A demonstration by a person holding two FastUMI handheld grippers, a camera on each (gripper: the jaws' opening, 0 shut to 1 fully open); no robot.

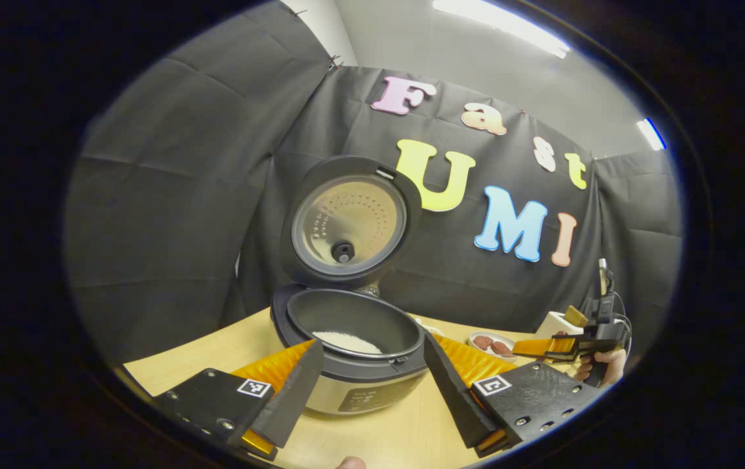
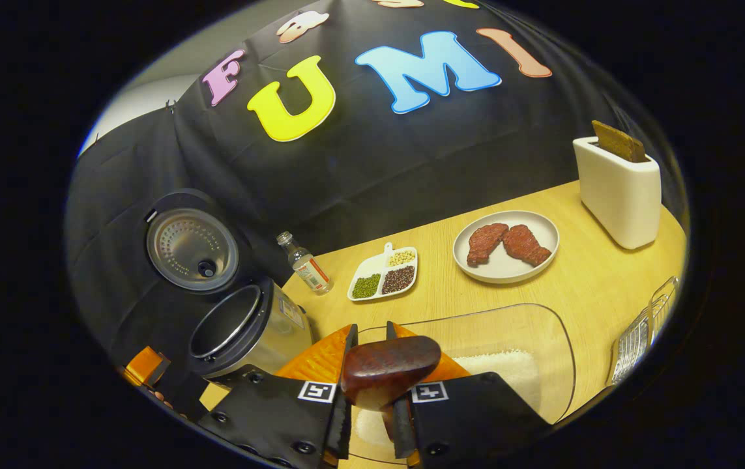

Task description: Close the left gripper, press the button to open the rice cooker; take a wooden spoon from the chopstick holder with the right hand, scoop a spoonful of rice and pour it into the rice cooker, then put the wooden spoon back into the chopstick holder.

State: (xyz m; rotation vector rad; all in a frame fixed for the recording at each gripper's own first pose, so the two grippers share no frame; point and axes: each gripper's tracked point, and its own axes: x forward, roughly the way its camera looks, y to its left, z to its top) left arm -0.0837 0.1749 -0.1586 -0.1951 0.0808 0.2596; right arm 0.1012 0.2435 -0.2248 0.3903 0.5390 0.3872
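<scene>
while rice cooker open, right gripper grips wooden spoon.

Your light comes from bright ceiling strips, blown out white. The wooden table is evenly lit with soft shadows. Fisheye bending curves the edges, and the wooden spoon sits slightly blurred up close.

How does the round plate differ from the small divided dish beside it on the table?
The round plate is circular and has one open surface; the divided dish is roughly rectangular with three compartments. The plate carries two reddish meat pieces; the dish holds green, dark and pale grains. The plate looks larger. Both are white and rest on the table.
</scene>
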